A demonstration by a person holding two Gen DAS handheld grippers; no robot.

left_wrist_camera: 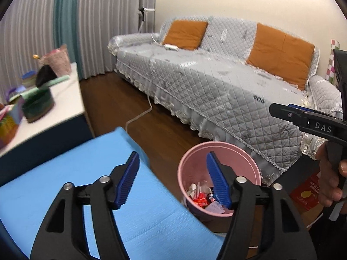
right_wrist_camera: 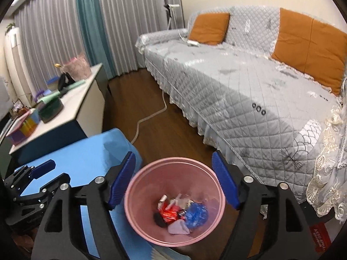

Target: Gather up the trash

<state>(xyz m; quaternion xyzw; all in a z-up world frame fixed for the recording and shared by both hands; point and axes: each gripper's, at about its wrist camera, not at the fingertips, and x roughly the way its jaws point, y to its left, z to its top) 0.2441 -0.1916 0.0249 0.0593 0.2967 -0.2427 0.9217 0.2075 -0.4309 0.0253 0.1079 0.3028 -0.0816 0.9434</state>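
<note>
Both claws hang over the pink bin (right_wrist_camera: pixel 173 203) with their blue pads spread apart and nothing between them. The right claw (right_wrist_camera: pixel 173 182) sits almost straight above the bin's mouth, framing it on either side. The left claw (left_wrist_camera: pixel 173 179) is off to the left of it, partly above the blue-covered desk (left_wrist_camera: pixel 76 173) and partly over the bin's near rim. A hand (left_wrist_camera: pixel 331 173) grips the right claw's handle at the far right of the left claw's view.

The bin stands on the dark wood floor (right_wrist_camera: pixel 151 112), just beside the right edge of the blue desk and near the front of the grey quilted sofa (right_wrist_camera: pixel 249 82). Inside lies the trash (right_wrist_camera: pixel 180 214): a red wrapper, a crumpled blue piece, some white scraps, a pale lilac bit and something small and black.

A red box (left_wrist_camera: pixel 305 192) rests on the floor to the right of the bin, below the sofa's skirt. A white cable (right_wrist_camera: pixel 151 117) snakes across the floor further back.
</note>
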